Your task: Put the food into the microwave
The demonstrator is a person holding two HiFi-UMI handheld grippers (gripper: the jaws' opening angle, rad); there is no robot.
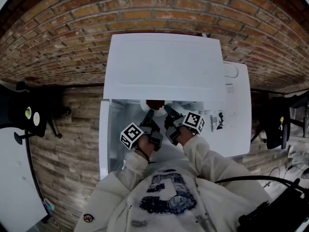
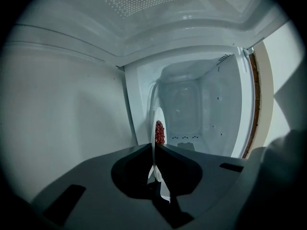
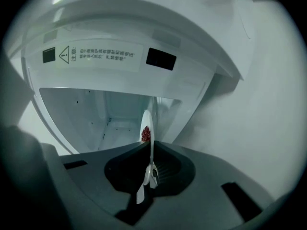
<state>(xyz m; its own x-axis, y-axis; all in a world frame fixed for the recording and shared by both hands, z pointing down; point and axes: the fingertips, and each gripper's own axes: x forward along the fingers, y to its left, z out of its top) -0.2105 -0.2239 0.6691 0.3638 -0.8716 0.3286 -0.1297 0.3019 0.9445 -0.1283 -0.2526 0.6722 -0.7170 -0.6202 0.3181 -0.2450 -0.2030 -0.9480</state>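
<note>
you've got both grippers closed on the same white plate (image 1: pixel 144 104). the left gripper (image 1: pixel 147 115) pinches its near rim from the left and the right gripper (image 1: pixel 170 112) from the right. each gripper view shows the rim edge-on, squeezed between the jaws with no gap. the reddish food (image 1: pixel 155 104) sits on the plate's far half, ahead of both sets of jaws (a small heap, well off the rim). the plate is at the mouth of the white microwave (image 1: pixel 164 66), whose door (image 1: pixel 103 139) hangs open on your left. the cavity (image 2: pixel 192 114) lies straight ahead along the jaws, with its floor bare. from the head view the microwave's top covers most of the plate, so i can't say how far in it has gone, probably only partway. the coming move looks like a straight push forward. both hands are about equally near, so keep them even and the plate level, then lower it onto the floor before letting go.
</note>
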